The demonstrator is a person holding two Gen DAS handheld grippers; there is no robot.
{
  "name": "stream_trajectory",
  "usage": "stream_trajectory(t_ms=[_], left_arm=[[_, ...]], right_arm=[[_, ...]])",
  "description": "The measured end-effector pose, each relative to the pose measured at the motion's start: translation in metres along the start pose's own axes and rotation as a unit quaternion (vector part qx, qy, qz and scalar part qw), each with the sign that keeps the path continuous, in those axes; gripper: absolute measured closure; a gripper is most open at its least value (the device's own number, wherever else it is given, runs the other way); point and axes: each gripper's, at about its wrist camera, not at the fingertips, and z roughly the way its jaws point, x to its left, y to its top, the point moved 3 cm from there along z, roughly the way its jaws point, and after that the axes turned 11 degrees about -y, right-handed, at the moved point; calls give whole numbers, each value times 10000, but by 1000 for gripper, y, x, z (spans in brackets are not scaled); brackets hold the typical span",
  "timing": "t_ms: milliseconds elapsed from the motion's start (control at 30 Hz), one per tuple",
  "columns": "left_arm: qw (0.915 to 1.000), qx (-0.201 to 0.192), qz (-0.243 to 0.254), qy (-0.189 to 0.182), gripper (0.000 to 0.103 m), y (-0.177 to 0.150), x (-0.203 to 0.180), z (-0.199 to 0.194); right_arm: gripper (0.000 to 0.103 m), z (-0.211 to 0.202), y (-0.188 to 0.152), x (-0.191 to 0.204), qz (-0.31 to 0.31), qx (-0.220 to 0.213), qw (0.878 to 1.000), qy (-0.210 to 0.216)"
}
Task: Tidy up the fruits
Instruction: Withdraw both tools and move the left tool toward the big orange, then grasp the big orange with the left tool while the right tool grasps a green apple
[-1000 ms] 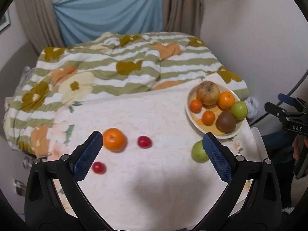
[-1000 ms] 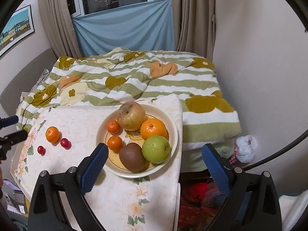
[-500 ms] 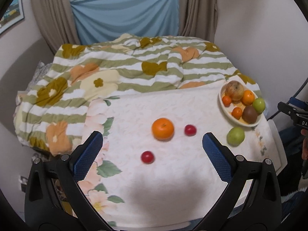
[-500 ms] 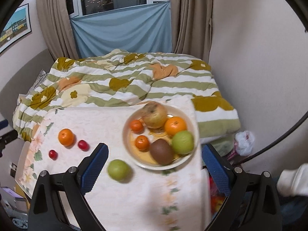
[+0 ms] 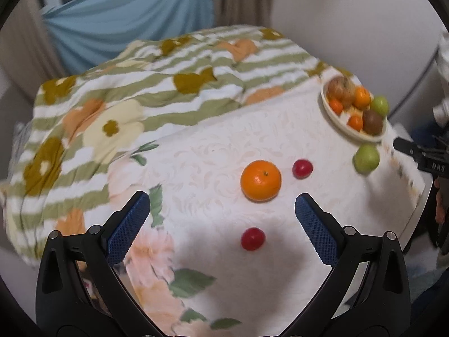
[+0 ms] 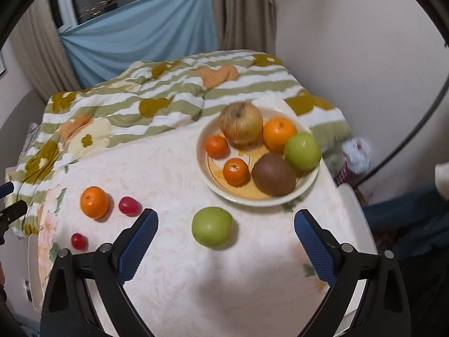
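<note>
left tool (image 5: pixel 221 210) is spread wide with nothing in it, hanging above the counter (image 5: pixel 213 151). the loose orange (image 5: pixel 260 180) sits just past the gap between its fingers, a bit right of centre, and one small red fruit (image 5: pixel 252 238) lies between the fingers, nearer the right one. a second red fruit (image 5: pixel 302 168) is just beside the orange on its right, not touching as far as i can see.

right tool (image 6: pixel 226 229) is also wide open and empty. the loose green apple (image 6: pixel 212 230) sits on the cloth right between its fingertips, no contact with either pad. the plate (image 6: pixel 308 182) is just beyond it, close to the counter's right edge, holding a big yellowish apple (image 6: pixel 241 123), an orange, two small tangerines, a kiwi (image 6: pixel 273 174) and another green apple (image 6: pixel 302 151).

plenty of bare cloth in the middle between the loose apple and the orange. the striped floral blanket (image 6: pixel 134 106) butts up against the far edge of the counter.
</note>
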Motion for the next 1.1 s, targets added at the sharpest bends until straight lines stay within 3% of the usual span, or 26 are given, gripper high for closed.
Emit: stream_trajectory(t_ms=[200,500,667,767,900,967,1100], left_arm=[[9963,244,586,-576,0,3,3,47],[9837,482,1348,-1088,0,0,-15,104],[9799,576,1610,-1030,13,-3,-23,122],[9781,628,1651,-1098,15,-5,-25,128],[9766,693,1708,-1106,35,-7,-28,133],[9776,683,1654,-1104,36,-7,-26,135],[9792,649,1537,-1158,36,-7,-23,134]], right_arm=[[6,25,-16,13,326,249,9987,-301],[6,51,-39,17,688,547,9940,-643],[6,63,-43,18,851,667,9922,-625],[6,66,-42,18,832,663,9919,-687],[7,71,-39,17,751,665,9922,-738],[13,75,-37,19,736,705,9926,-666],[18,82,-35,23,674,740,9929,-637]])
